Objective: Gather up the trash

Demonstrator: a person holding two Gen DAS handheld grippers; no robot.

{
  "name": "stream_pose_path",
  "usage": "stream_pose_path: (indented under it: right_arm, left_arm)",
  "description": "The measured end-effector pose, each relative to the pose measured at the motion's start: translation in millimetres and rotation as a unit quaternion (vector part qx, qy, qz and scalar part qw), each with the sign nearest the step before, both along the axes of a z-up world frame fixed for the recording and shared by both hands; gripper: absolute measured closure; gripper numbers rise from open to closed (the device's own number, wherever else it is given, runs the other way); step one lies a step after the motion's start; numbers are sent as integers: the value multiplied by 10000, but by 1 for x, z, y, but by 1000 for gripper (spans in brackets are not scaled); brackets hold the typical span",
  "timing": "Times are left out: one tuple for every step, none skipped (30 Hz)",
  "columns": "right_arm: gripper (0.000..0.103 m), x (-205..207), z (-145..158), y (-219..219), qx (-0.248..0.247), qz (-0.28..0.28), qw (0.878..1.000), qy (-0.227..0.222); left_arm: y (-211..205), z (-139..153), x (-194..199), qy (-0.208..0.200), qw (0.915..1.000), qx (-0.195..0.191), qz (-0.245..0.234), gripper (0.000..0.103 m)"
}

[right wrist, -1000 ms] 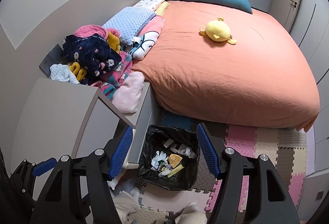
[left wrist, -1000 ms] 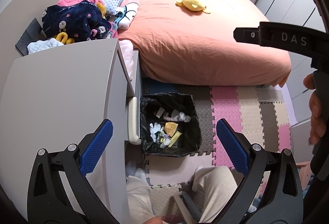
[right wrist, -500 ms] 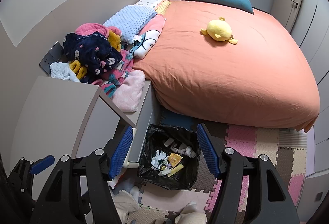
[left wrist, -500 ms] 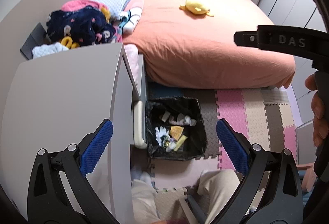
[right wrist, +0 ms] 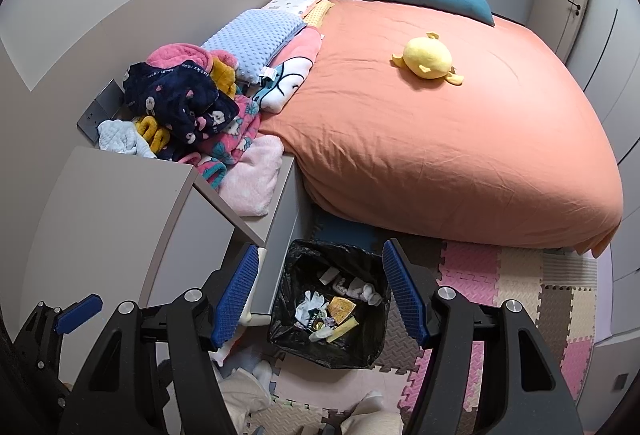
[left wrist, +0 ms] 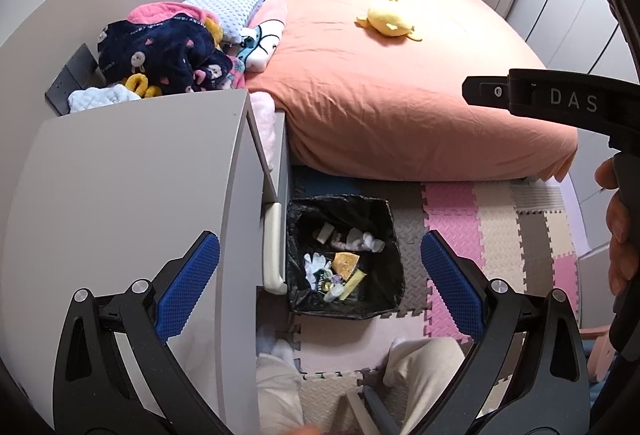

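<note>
The left tool [left wrist: 320, 283] stands wide open, its blue ribbed pads far apart with nothing between them but air. The right tool [right wrist: 320, 295] is also open, at a narrower spread, and grips nothing.

In the left wrist view, the square black-lined trash bin [left wrist: 394, 235] sits on the floor at about 12 o'clock from the left tool, framed between the two pads and well below them. Inside lie crumpled white tissues [left wrist: 318, 265], an orange scrap [left wrist: 345, 262], a pale yellow wrapper [left wrist: 354, 281] and a few other small bits too small to tell apart.

In the right wrist view the same bin [right wrist: 372, 343] lies between the right tool's pads, again below them and touched by neither. The left tool shows at 8 o'clock in that view.

A grey bench [left wrist: 128, 195] with an open drawer stands at 9 o'clock from the bin, its cream handle [left wrist: 274, 247] just beside the bin's rim. A heap of fleece clothes [right wrist: 184, 103] lies at 11 o'clock, and the bed with a salmon-orange cover [right wrist: 440, 139] fills 12 to 2 o'clock, a yellow plush toy [right wrist: 426, 57] resting on it. Pink, cream and grey foam puzzle mats [left wrist: 500, 235] cover the floor at 3 o'clock. The person's light trouser legs [left wrist: 420, 367] show at 6 o'clock.
</note>
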State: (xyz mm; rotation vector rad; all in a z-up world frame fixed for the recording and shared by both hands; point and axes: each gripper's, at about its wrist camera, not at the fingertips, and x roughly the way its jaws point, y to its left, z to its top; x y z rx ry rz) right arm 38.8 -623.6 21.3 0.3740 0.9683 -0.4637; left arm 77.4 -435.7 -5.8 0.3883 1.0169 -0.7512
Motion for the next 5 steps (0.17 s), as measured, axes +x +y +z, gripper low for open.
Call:
stream_pose_path:
  right_arm:
    - [37, -1, 0, 1, 3, 0, 10000, -3]
    - [37, -1, 0, 0, 0, -3, 10000, -3]
    - [37, 0, 0, 0, -1, 1, 10000, -3]
    - [37, -1, 0, 1, -3, 6, 10000, -6]
    - [37, 0, 0, 0, -9, 5, 10000, -3]
  left_arm:
    - [-1, 0, 1, 56, 10000, -3, -23, 6]
    - [0, 0, 1, 103, 9999, -11, -46, 6]
    - [0, 0, 1, 116, 9999, -4, -35, 6]
    - [0, 0, 2, 103, 9999, -1, -43, 6]
    - [-1, 0, 1, 97, 9999, -1, -55, 6]
